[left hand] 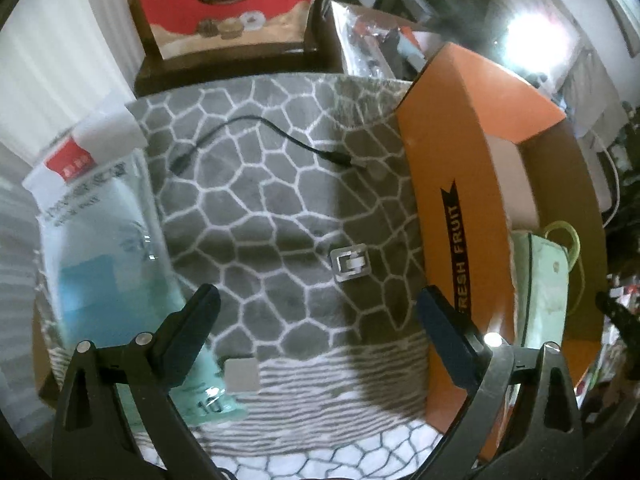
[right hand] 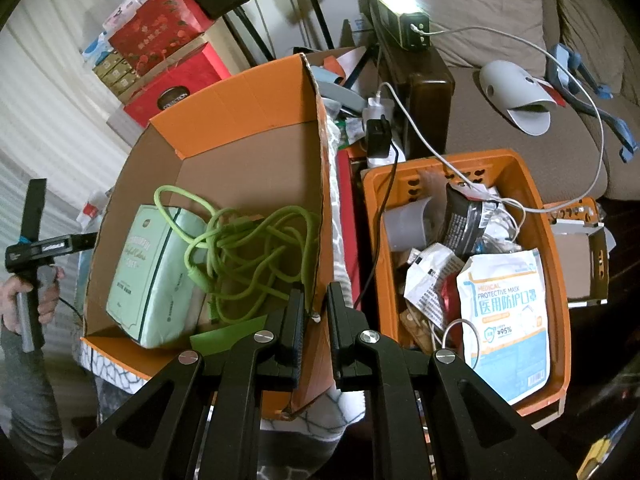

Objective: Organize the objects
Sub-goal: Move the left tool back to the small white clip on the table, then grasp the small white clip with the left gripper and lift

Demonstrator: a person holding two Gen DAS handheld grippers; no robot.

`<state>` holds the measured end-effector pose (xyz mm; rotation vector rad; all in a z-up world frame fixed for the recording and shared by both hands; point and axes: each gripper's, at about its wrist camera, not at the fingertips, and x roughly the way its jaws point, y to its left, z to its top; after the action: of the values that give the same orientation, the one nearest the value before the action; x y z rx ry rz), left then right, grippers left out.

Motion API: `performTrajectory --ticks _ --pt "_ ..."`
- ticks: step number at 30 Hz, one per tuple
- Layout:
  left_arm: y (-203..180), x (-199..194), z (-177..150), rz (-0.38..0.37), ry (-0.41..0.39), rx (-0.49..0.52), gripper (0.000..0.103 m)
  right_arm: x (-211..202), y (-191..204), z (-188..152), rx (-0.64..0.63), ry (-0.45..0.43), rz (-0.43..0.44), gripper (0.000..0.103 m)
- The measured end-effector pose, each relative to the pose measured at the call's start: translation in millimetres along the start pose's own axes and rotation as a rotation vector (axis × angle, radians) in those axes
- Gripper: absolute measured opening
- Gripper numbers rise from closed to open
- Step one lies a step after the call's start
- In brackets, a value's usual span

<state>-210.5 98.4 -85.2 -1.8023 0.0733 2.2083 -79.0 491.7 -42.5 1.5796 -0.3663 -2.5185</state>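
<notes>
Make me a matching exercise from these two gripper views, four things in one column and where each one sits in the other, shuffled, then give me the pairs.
Things:
1. green cable
2. black cable
3. mask packet
4. right gripper

Places:
A. in the orange plastic basket
B. clamped on the wall of the cardboard box
C. loose on the grey patterned blanket
D. inside the cardboard box, beside the tissue pack

Pairs: 1-D, 2-C, 3-A, 4-B

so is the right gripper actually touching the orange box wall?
Touching. The right wrist view shows the right gripper with its jaws closed on the side wall of the orange cardboard box, one jaw inside the box and one outside.
</notes>
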Motion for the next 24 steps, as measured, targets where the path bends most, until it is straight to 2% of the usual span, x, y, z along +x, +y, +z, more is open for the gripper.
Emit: performTrajectory --ticks 5,12,19,24 --pt "-1.7 13.8 3.4 0.009 0.000 -0.021 0.089 -0.1 -0.7 -0.6 0.000 0.000 0.000 0.010" --pt "-6.2 29.8 4.6 0.004 0.017 -0.042 0.060 0.3 -1.3 -0.5 0.004 0.003 -0.001 0.010" --pt "-7.5 37.4 6.5 -0.001 0.019 -0.064 0.048 -0.2 -1.9 -1.4 0.005 0.003 0.000 0.010" --pt "-8.7 37.1 9.1 -0.009 0.019 -0.066 0.032 -0.3 -2.1 -1.1 0.006 0.003 0.001 0.010"
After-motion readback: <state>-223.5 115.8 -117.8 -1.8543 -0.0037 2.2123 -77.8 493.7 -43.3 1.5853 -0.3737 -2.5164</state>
